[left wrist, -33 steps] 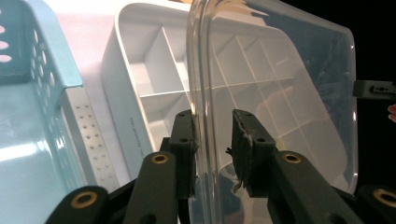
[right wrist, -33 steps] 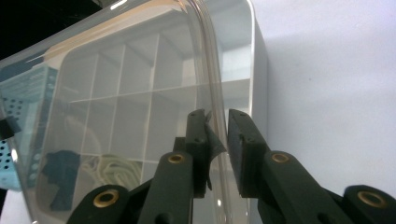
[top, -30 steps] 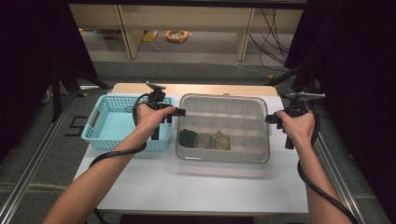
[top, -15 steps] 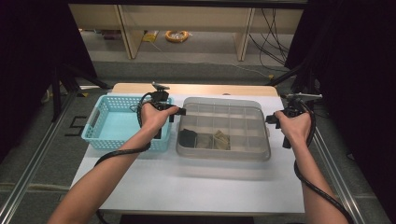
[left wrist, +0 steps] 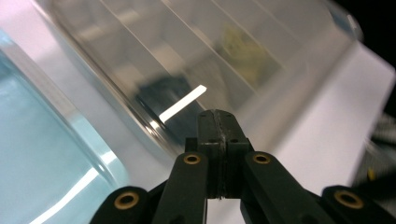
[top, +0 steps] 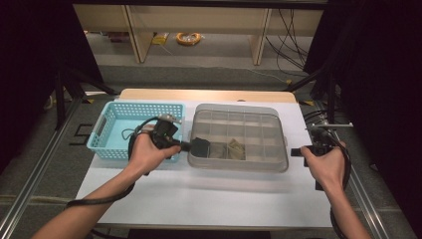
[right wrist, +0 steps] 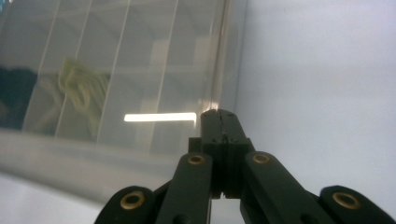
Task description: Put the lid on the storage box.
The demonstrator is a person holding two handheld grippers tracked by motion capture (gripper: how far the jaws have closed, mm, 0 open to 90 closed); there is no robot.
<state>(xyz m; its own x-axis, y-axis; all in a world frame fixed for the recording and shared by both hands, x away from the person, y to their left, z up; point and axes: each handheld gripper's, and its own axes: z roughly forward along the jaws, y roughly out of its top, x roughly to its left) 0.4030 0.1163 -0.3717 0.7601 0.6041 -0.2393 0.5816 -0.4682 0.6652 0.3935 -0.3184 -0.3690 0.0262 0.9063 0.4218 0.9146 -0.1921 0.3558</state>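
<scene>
The clear compartment box sits on the white tabletop beside the blue basket. The left hand-held gripper and the right hand-held gripper have just closed, jaws together on nothing. I think both should reopen first, then grip both short sides evenly

Grey floor; wooden shelf legs; orange cable coil; black curtains flank sides.
</scene>
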